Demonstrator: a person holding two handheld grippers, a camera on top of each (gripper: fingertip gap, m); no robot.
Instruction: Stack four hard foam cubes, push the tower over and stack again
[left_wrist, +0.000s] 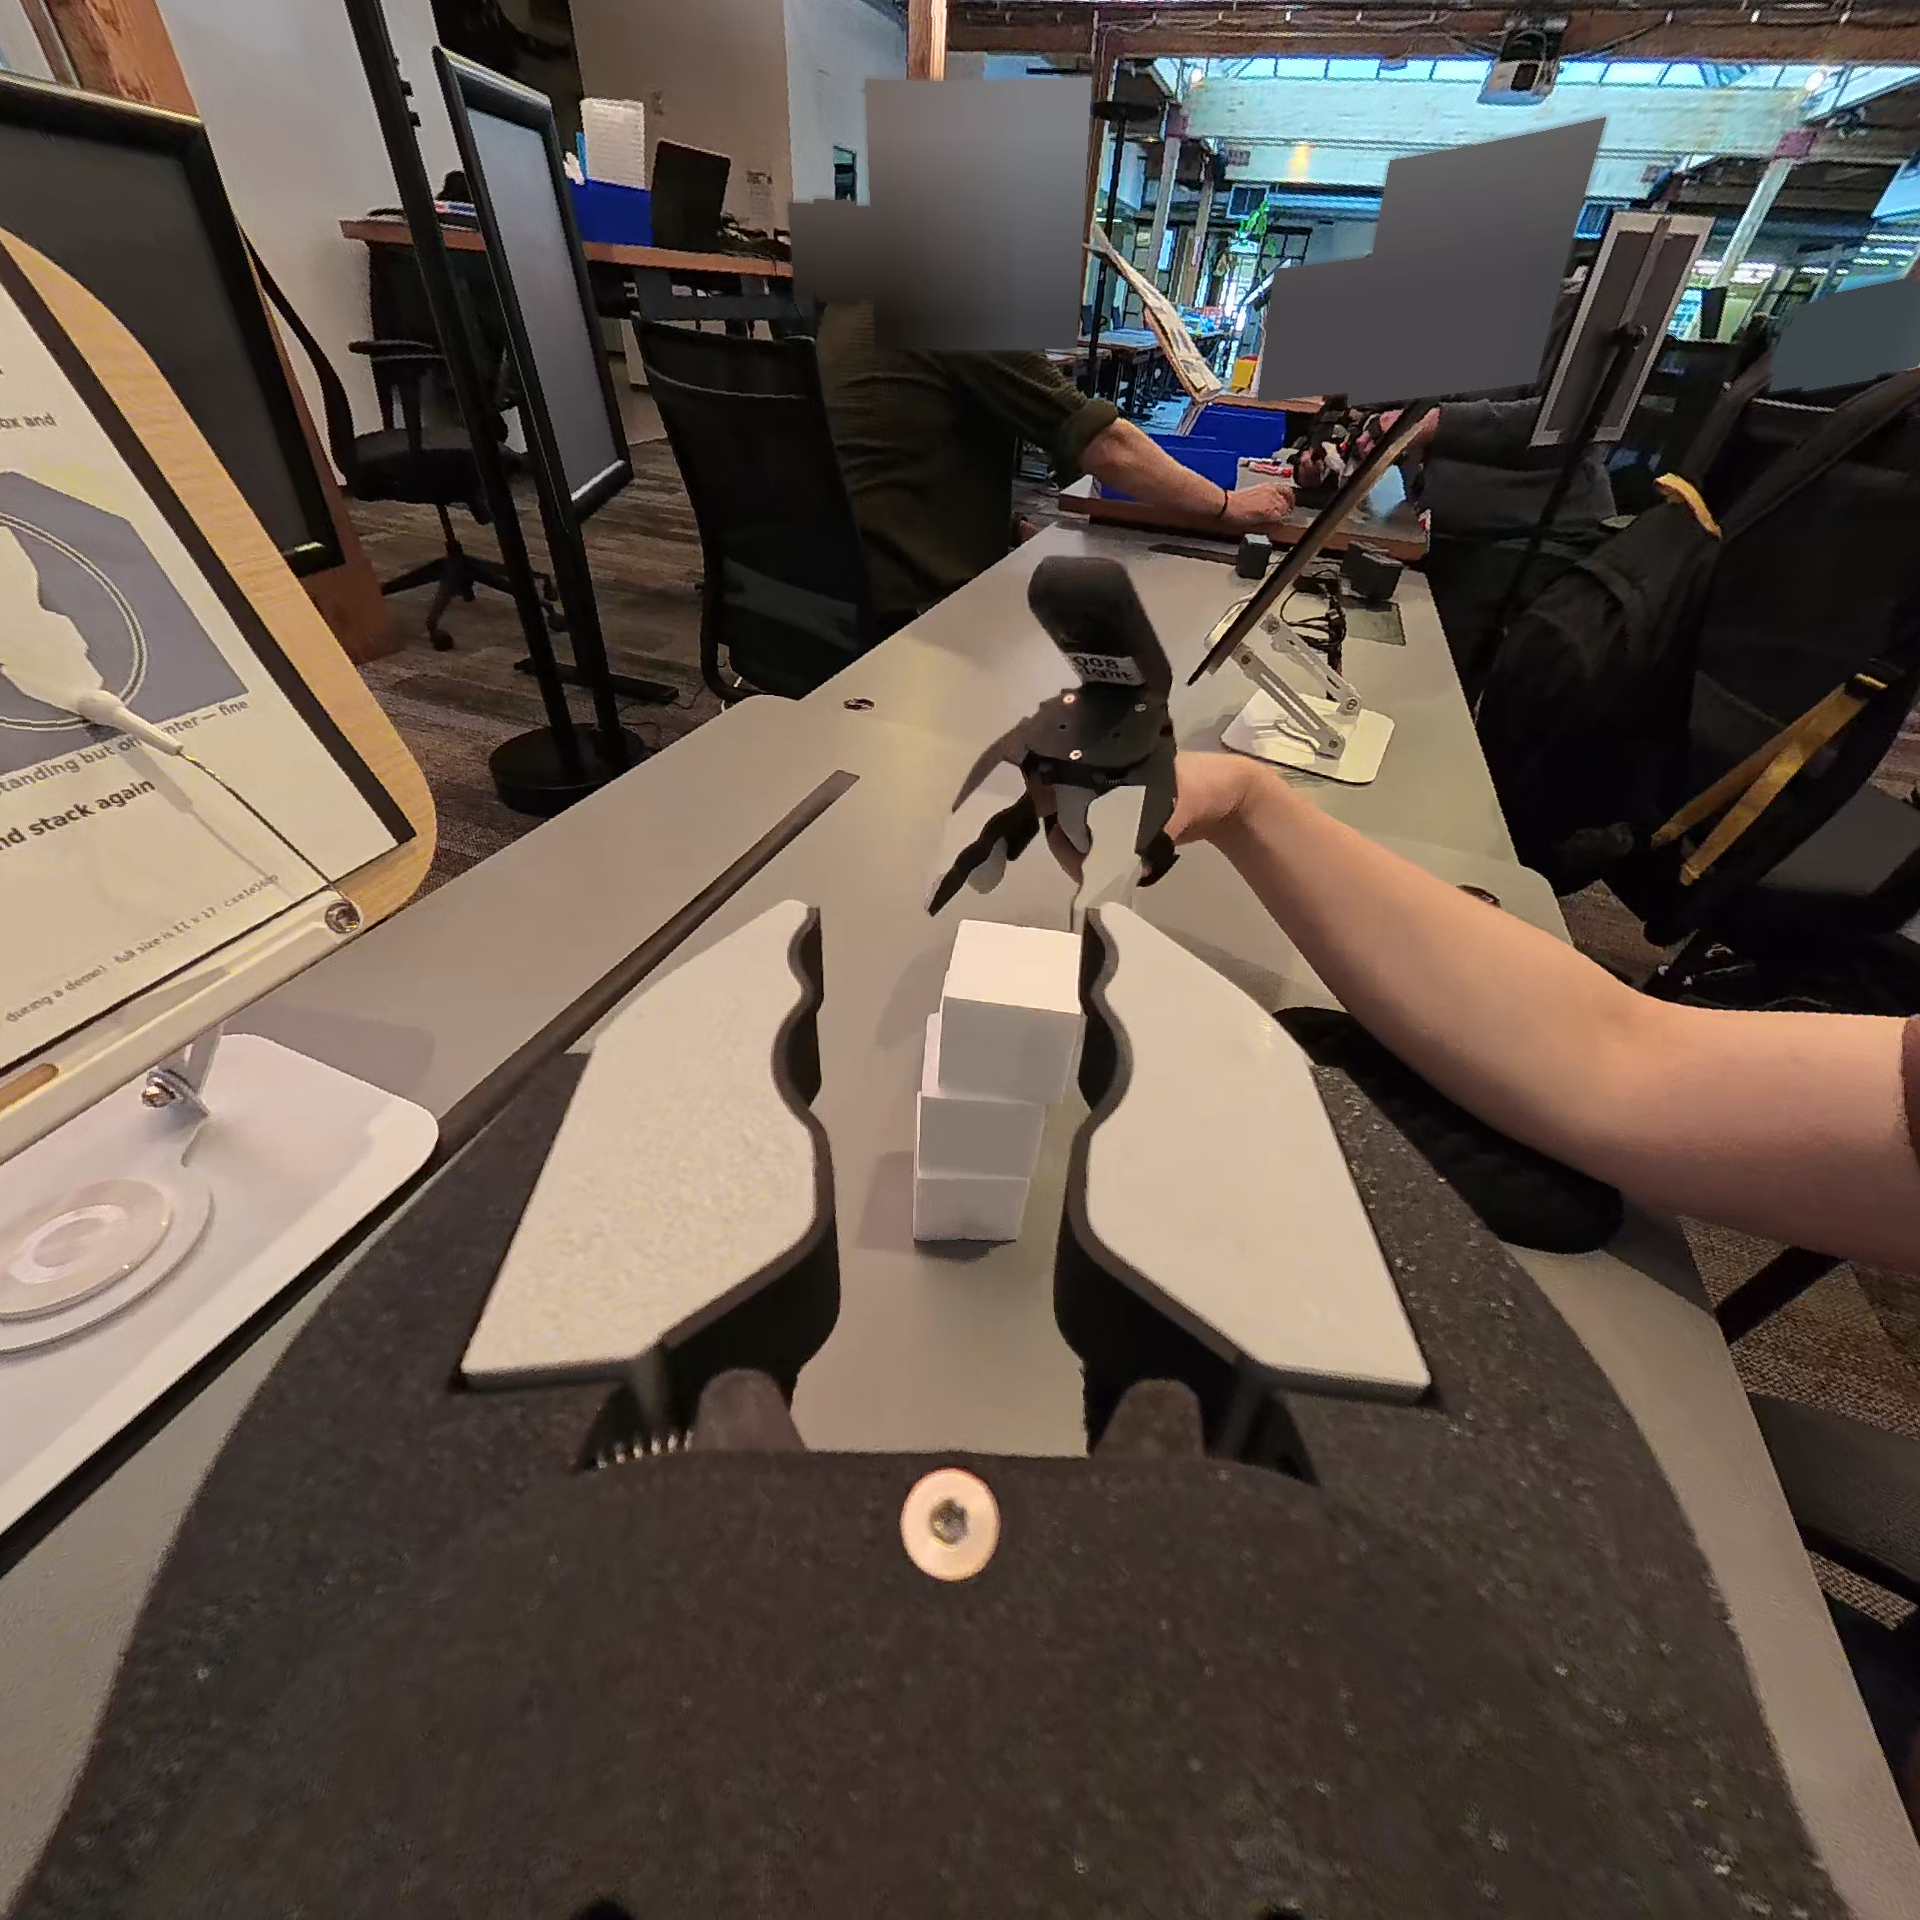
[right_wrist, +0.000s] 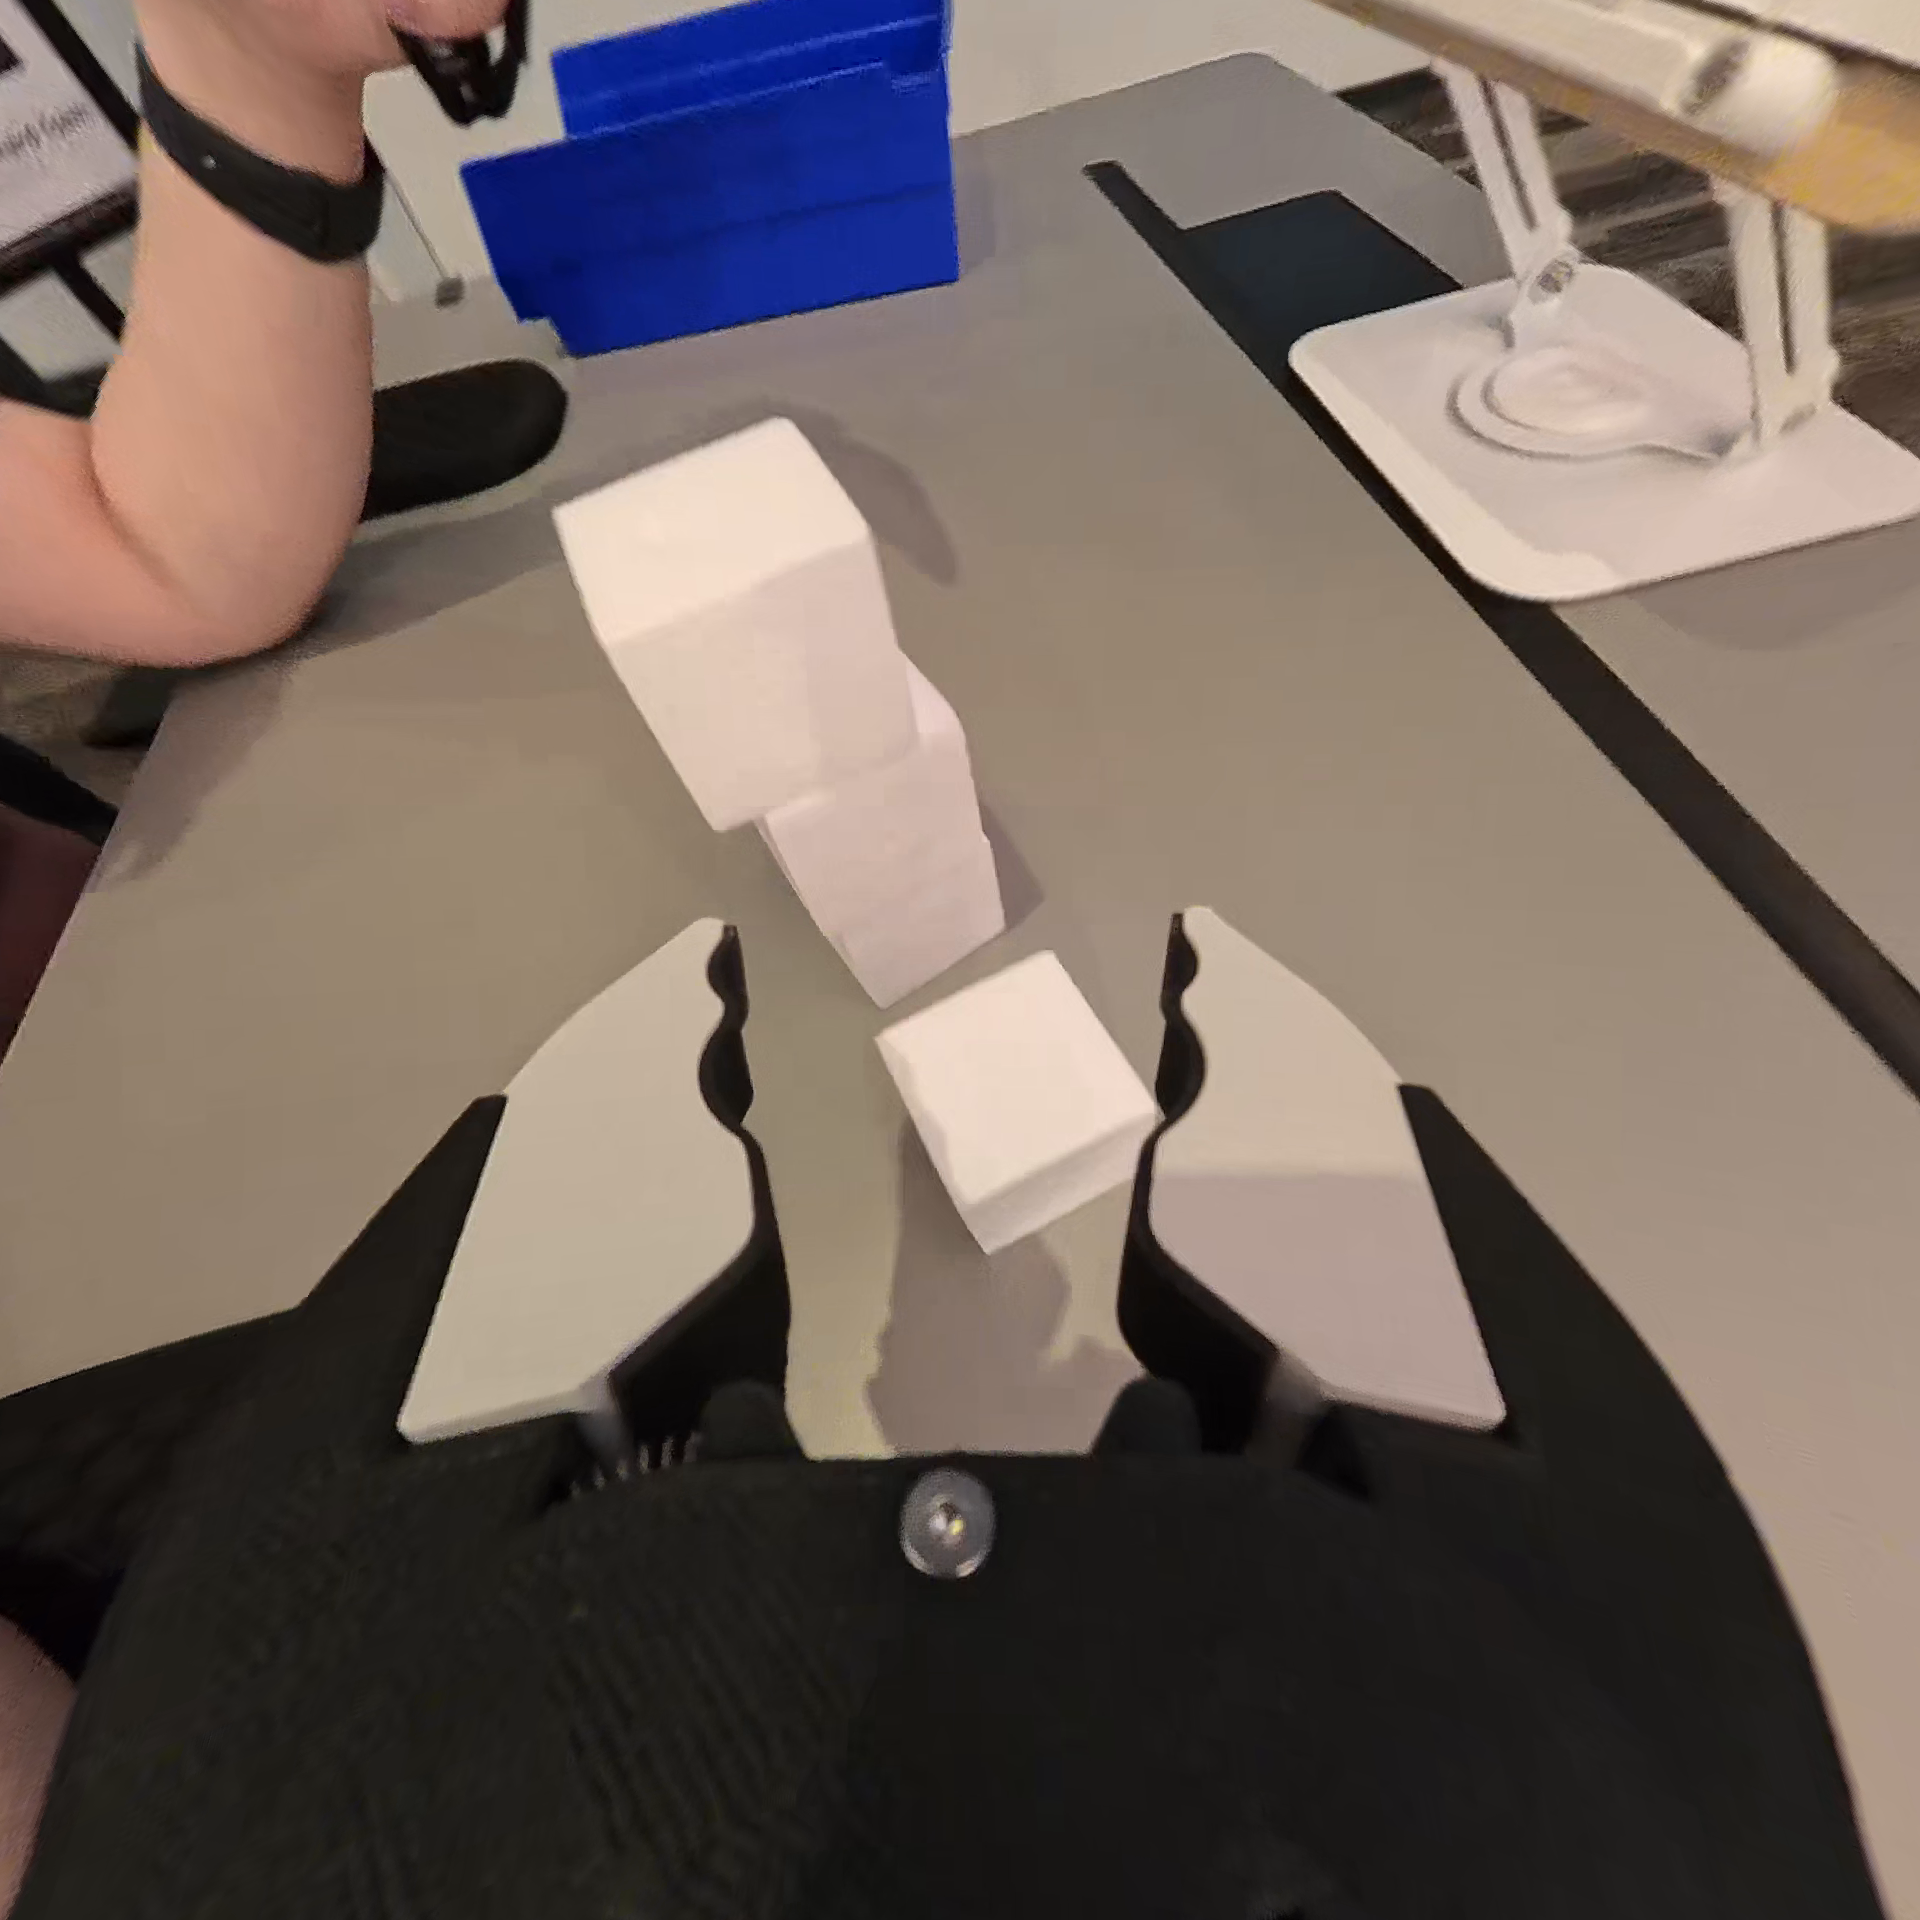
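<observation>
A tower of white foam cubes (left_wrist: 992, 1091) stands on the grey table (left_wrist: 582, 914), slightly staggered, and in the left wrist view it shows in the gap between the spread fingers of the left gripper (left_wrist: 951, 930), which hold nothing. The right gripper (right_wrist: 951, 935) is also spread wide and empty. In its view a single cube (right_wrist: 1013, 1091) sits low between its fingers, close to the right-hand one, with the tower (right_wrist: 790, 696) just beyond the tips.
</observation>
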